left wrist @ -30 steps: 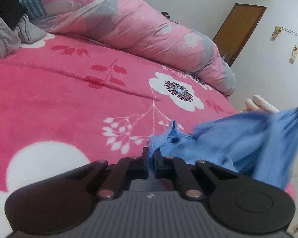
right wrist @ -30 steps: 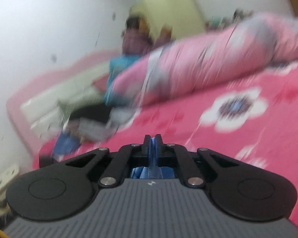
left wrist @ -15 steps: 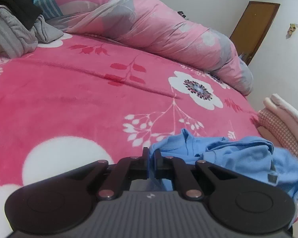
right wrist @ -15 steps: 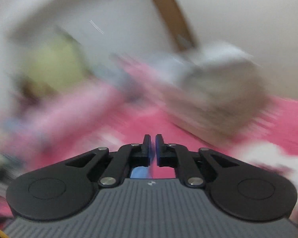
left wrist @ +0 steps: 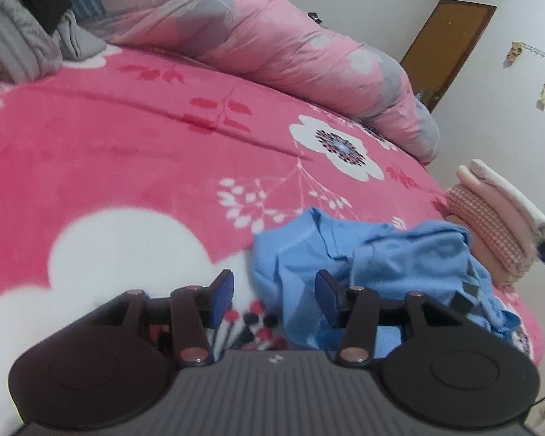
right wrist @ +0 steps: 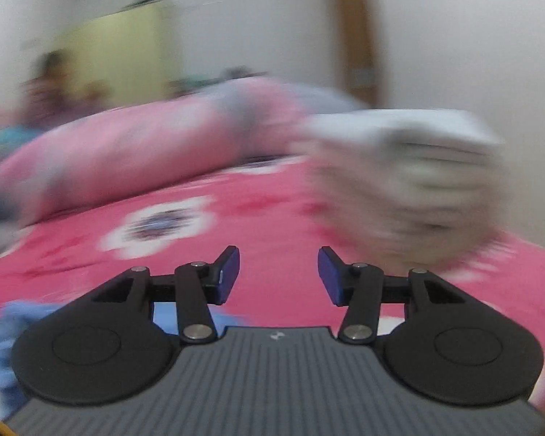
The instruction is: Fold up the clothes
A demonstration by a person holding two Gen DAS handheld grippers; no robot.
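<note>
A crumpled light blue shirt (left wrist: 374, 261) lies on the pink flowered blanket (left wrist: 127, 152) near the bed's front right edge. My left gripper (left wrist: 274, 294) is open just above the blanket, with the shirt's left edge between and behind its fingers. My right gripper (right wrist: 278, 276) is open and empty over the blanket; its view is blurred. The blue shirt shows at the lower left of the right wrist view (right wrist: 3, 330).
A stack of folded clothes (left wrist: 490, 225) stands at the bed's right edge, blurred in the right wrist view (right wrist: 403, 189). A rolled pink quilt (left wrist: 272, 47) lies along the far side. Grey and black clothes (left wrist: 21, 32) are piled at the far left. A brown door (left wrist: 447, 47) is behind.
Both grippers have opened and let go of the blue shirt, which now lies in a heap on the blanket. The right gripper has swung round toward the folded stack.
</note>
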